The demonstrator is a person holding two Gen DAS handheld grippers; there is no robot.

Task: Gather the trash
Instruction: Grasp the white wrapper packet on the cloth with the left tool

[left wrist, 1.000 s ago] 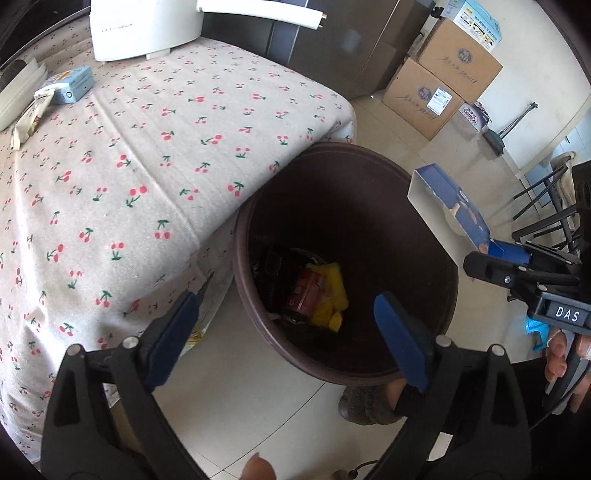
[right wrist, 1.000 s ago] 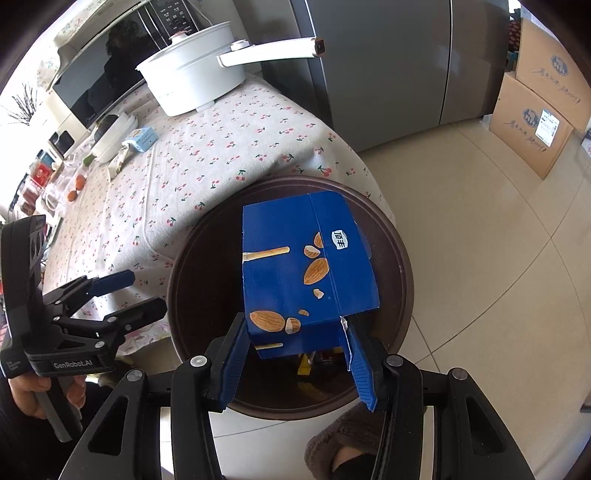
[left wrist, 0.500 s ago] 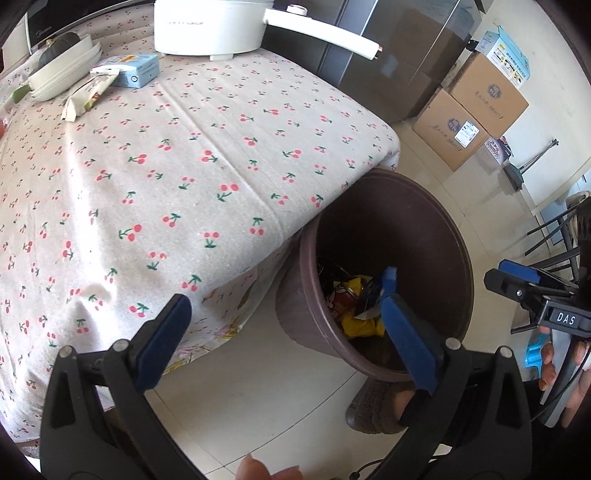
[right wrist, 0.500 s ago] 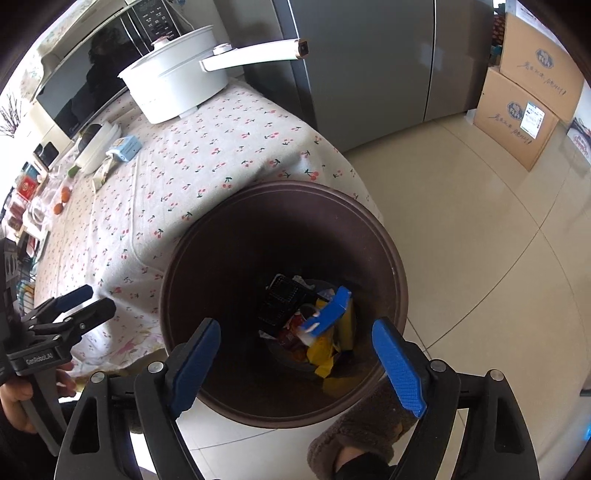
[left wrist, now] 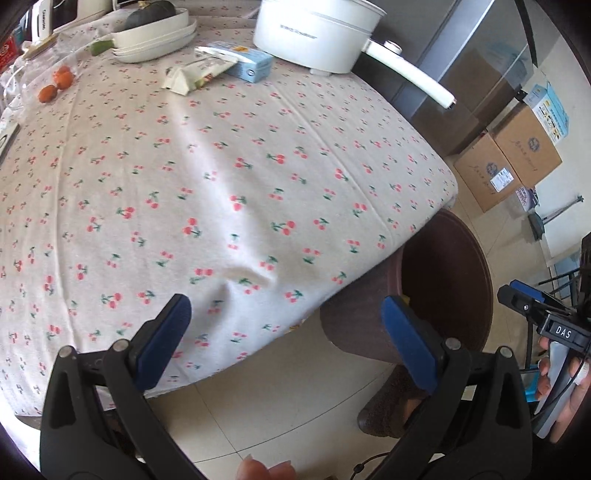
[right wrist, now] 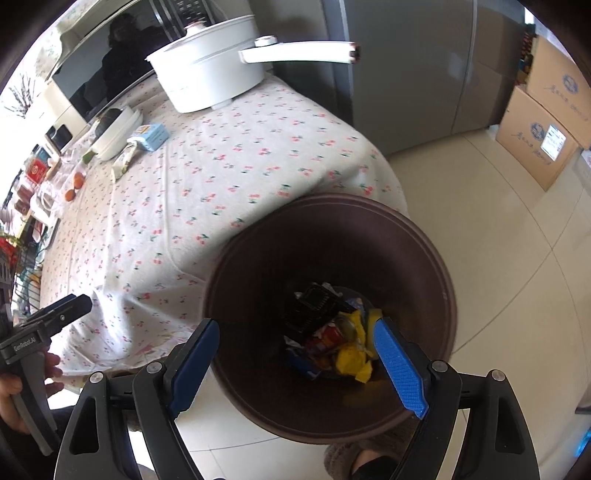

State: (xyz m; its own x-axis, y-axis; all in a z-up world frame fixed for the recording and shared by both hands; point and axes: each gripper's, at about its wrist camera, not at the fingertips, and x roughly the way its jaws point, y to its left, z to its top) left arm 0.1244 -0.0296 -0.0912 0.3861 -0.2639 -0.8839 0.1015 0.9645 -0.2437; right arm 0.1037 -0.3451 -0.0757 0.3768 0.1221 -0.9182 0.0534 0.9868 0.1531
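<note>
Trash collection, partway through: bin loaded, surface litter outstanding

Bin [right wrist: 332, 229]: round, dark brown, smooth-walled plastic, on the tiled floor hard against the draped corner of the surface. Contents, lying at the bottom: crumpled yellow wrapper [right wrist: 351, 358], red can [right wrist: 327, 338], black ribbed tray [right wrist: 314, 306], blue carton scrap [right wrist: 301, 363]. Judged done.

Surface [left wrist: 221, 177]: cloth-covered, cream cotton with a cherry print, softly creased. Likely trash left, at 12 o'clock in the left wrist view: flat pale snack wrapper [left wrist: 195, 74] touching a light blue carton [left wrist: 247, 62], both just beside the white pot [left wrist: 317, 33]. Small orange fruits [left wrist: 55, 85] at 10 o'clock and stacked white dishes [left wrist: 155, 40] are probably not trash.

Right gripper [right wrist: 295, 354]: above the bin, blue textured pads spread wide, nothing between them.

Left gripper [left wrist: 284, 339]: over the surface edge at 6 o'clock, jaws wide apart, empty.

Remaining, as judged: pick up wrapper and carton, carry to bin.
</note>
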